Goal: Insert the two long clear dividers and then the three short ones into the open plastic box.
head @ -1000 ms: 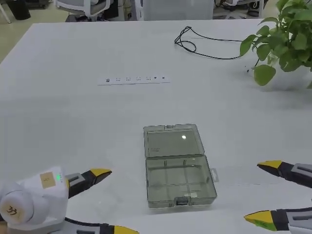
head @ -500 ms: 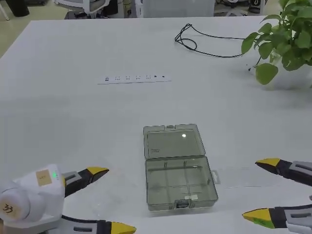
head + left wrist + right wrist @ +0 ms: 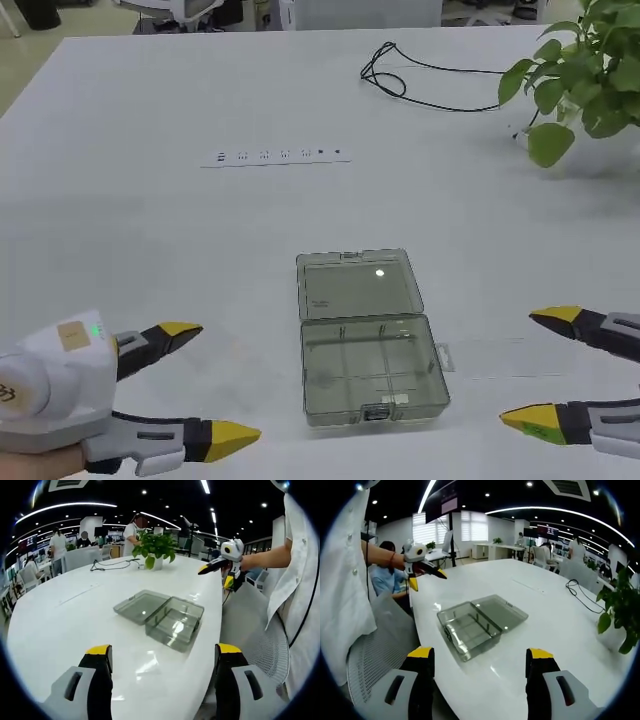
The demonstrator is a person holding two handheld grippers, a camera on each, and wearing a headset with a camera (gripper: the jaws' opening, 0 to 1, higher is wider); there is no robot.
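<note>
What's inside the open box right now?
Inside the box, faint divider lines cross the tray, with no loose items visible. Their count is unclear through the tinted plastic.

The box (image 3: pixel 373 370) sits near the front edge of the tabletop (image 3: pixel 150 230), its lid (image 3: pixel 358 285) flat behind it. A divider (image 3: pixel 490 357) lies just right of it. Farther back lies a power strip (image 3: pixel 278 156); a cable (image 3: pixel 420 80) and a plant (image 3: pixel 585 70) occupy the far right corner.
</note>
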